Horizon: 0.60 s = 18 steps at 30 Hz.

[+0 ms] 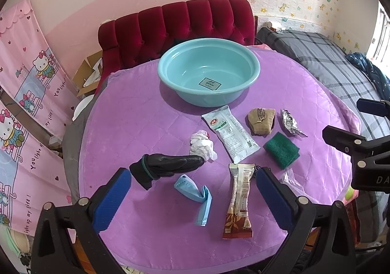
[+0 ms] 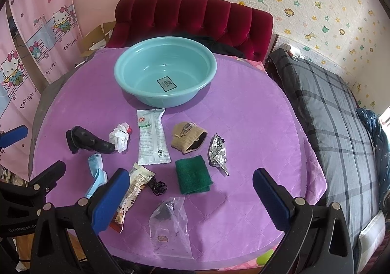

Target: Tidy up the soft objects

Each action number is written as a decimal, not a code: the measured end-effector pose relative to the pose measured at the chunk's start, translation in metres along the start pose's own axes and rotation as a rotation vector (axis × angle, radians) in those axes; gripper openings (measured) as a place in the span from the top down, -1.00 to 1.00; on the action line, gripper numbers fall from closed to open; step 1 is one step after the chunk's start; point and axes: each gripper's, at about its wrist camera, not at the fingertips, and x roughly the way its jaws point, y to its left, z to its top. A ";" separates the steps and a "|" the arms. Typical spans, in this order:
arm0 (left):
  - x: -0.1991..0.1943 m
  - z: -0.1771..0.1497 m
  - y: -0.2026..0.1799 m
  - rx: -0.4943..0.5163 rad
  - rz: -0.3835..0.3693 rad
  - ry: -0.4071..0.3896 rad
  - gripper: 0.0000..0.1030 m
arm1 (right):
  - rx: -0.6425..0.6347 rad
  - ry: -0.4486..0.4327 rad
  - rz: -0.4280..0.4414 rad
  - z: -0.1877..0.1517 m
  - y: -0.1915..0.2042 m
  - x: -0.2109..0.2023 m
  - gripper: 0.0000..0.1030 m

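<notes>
An empty teal basin (image 1: 207, 74) (image 2: 165, 71) stands at the far side of a round purple-covered table (image 1: 146, 122). Before it lie a black glove (image 1: 165, 167) (image 2: 87, 143), a blue face mask (image 1: 195, 197) (image 2: 96, 176), crumpled white tissue (image 1: 202, 146) (image 2: 119, 138), a white packet (image 1: 229, 136) (image 2: 151, 137), a tan knit pouch (image 1: 260, 121) (image 2: 189, 137), a green scouring pad (image 1: 281, 149) (image 2: 192, 174), crumpled foil (image 1: 290, 122) (image 2: 218, 153), a brown snack wrapper (image 1: 240, 200) (image 2: 131, 191) and a clear plastic bag (image 2: 170, 220). My left gripper (image 1: 192, 176) is open above the mask. My right gripper (image 2: 191, 178) is open above the pad.
A red tufted sofa (image 1: 175, 27) stands behind the table. A bed with a grey plaid cover (image 2: 336, 113) runs along the right. Pink cartoon curtains (image 1: 26, 93) hang on the left. A black hair tie (image 2: 158, 186) lies near the wrapper.
</notes>
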 end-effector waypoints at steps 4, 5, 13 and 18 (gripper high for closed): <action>-0.001 -0.001 0.001 0.006 -0.003 -0.003 -1.00 | 0.003 0.003 0.005 -0.001 0.003 0.000 -1.00; -0.001 -0.001 0.001 0.006 -0.005 -0.005 -1.00 | 0.003 0.004 0.004 -0.001 0.003 0.001 -1.00; 0.000 -0.002 0.003 0.008 -0.007 -0.007 -1.00 | -0.001 0.000 -0.001 -0.002 0.007 0.000 -1.00; 0.001 -0.005 0.005 0.015 -0.009 -0.009 -1.00 | -0.002 -0.002 -0.003 -0.003 0.011 0.000 -1.00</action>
